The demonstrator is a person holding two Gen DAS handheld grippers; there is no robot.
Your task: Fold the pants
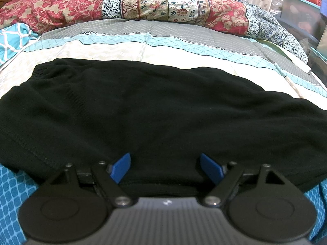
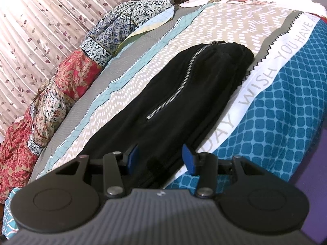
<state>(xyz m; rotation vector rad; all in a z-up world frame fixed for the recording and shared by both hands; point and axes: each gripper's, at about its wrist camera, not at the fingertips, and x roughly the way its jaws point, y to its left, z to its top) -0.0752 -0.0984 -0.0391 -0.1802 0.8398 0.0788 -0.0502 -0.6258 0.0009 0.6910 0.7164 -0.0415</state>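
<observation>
In the left wrist view, the black knit pants (image 1: 155, 110) lie flat across the patterned bedsheet (image 1: 184, 49), spread wide from left to right with a stitched hem at the near left. The left gripper (image 1: 165, 168) sits low at the near edge of the cloth, its blue-tipped fingers (image 1: 120, 167) standing wide apart with dark fabric between them; nothing is pinched. A crumpled red and cream floral quilt (image 1: 61, 6) is heaped along the far side of the bed.

In the right wrist view, the same pants (image 2: 173, 94) run away from the camera as a long narrow band, a silver zipper (image 2: 173, 87) slanting along the top layer. The right gripper (image 2: 160, 158) hovers over the near end, its blue fingers spread wide, holding nothing. The garment looks already doubled lengthwise, one leg on the other, so I judge the first fold done and the crosswise folds left.

Grey lettering on the white sheet stripe reads "DAY WISH YOU HAVE A". No brand shows on the pants.
</observation>
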